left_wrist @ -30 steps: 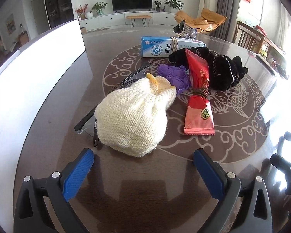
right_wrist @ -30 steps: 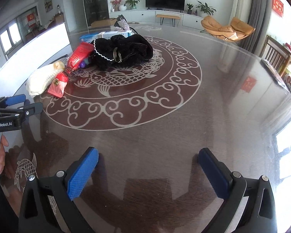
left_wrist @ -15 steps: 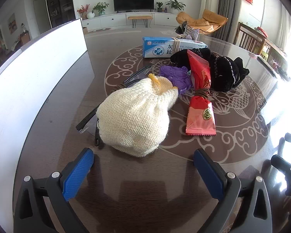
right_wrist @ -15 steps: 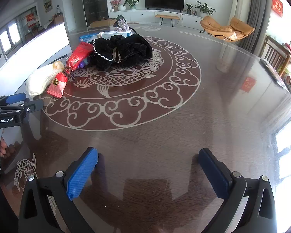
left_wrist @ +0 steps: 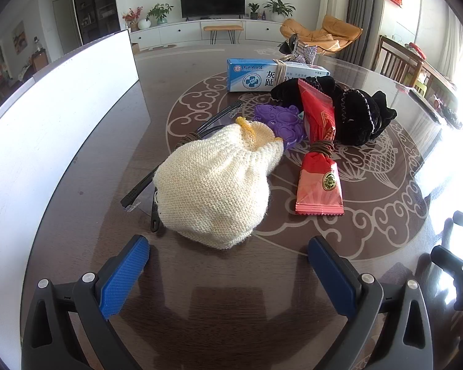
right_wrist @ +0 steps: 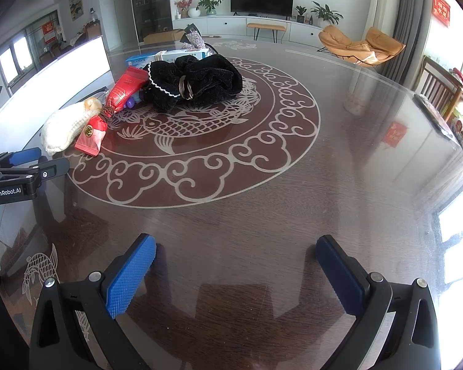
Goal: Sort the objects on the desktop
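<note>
A cream knitted pouch point(left_wrist: 214, 185) lies on the dark table just ahead of my open left gripper point(left_wrist: 228, 259), partly covering black-framed glasses point(left_wrist: 139, 194). Right of it lies a red snack packet point(left_wrist: 319, 166) tied with a band, then a purple toy point(left_wrist: 281, 120), a black cloth point(left_wrist: 352, 114) and a blue-white box point(left_wrist: 256, 75). In the right wrist view the same pile sits far left: pouch point(right_wrist: 66, 126), packet point(right_wrist: 108, 114), black cloth point(right_wrist: 197, 81). My right gripper point(right_wrist: 236, 262) is open and empty over bare table.
A long white board point(left_wrist: 46, 129) stands along the table's left side. The left gripper's body point(right_wrist: 18, 175) shows at the left edge of the right wrist view. Chairs point(left_wrist: 398, 61) stand beyond the table's far right rim.
The left gripper has crept slightly toward the cream pouch. The right gripper has barely moved. Both stay open.
</note>
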